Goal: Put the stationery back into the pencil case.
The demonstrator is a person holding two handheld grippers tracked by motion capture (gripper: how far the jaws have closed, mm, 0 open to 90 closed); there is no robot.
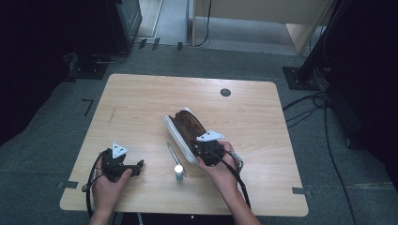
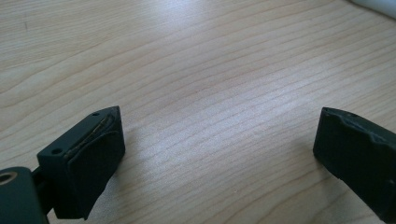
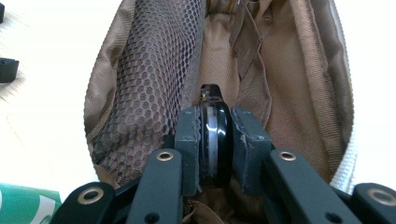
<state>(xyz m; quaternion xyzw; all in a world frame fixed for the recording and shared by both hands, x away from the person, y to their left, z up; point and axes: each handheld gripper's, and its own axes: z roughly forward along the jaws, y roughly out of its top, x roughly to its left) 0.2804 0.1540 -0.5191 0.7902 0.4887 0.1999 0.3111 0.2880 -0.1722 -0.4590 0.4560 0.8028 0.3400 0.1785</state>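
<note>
So the right gripper (image 3: pixel 215 140) has its fingers (image 3: pixel 189 149) nearly closed, pinching a small dark glossy thing with a pale band (image 3: pixel 214 135) edge-on, right at the mouth of the open pouch (image 1: pixel 184 129). The pouch is my landmark: it lies near the middle of the counter (image 1: pixel 141 103), white outside, tan lining and a mesh pocket (image 3: pixel 149 70) inside. My guess is the pinched thing is going into it.

Handling-wise, that thing looks hard, smooth and thin, so probably light but slippery. Gripping it across the flat faces like this seems right; I'd keep the squeeze steady since a glossy surface could squirt out. The pouch itself is soft fabric and will likely sag or slide if nudged, and nothing is pinning it down.

The left gripper (image 1: pixel 123 165) sits on the counter well to the left of the pouch, fingers (image 2: pixel 91 154) spread wide with bare wood between them, holding nothing.

Just left of the pouch there's a slim pen-like stick (image 1: pixel 171 152) and a small bottle with a pale cap (image 1: pixel 179 172).

Hard to make out: what the pinched thing actually is, since only its edge shows. The pouch's bottom is shadowed, and the right hand (image 1: pixel 220 166) covers its near end from above.
</note>
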